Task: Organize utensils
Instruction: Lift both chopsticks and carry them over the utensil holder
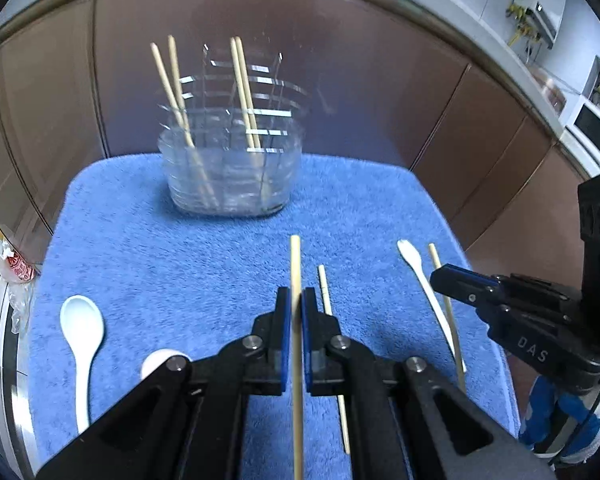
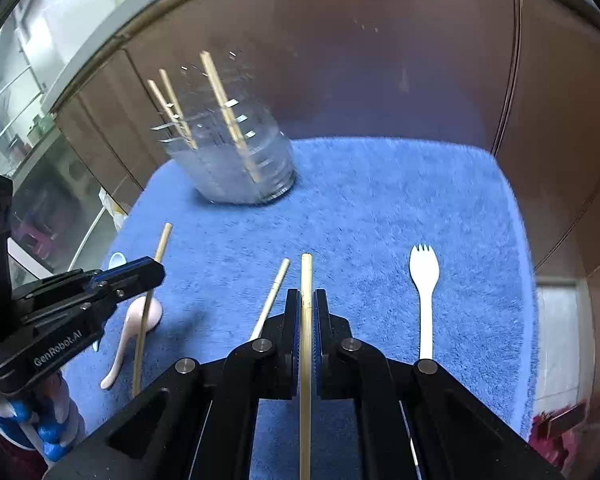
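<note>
My left gripper (image 1: 296,300) is shut on a wooden chopstick (image 1: 295,264) that points forward over the blue towel (image 1: 180,248). My right gripper (image 2: 307,302) is shut on another wooden chopstick (image 2: 306,276). A clear plastic holder (image 1: 228,168) stands at the back of the towel with several chopsticks (image 1: 172,92) leaning in it; it also shows in the right wrist view (image 2: 244,168). A loose chopstick (image 1: 325,292) lies just right of my left gripper, and shows in the right wrist view (image 2: 274,292).
A white spoon (image 1: 82,328) and a pinkish spoon (image 1: 160,360) lie at the left of the towel. A white plastic utensil (image 1: 416,268) lies by the right gripper. A white spork (image 2: 424,280) lies at the right. Brown cabinet panels (image 1: 340,60) stand behind.
</note>
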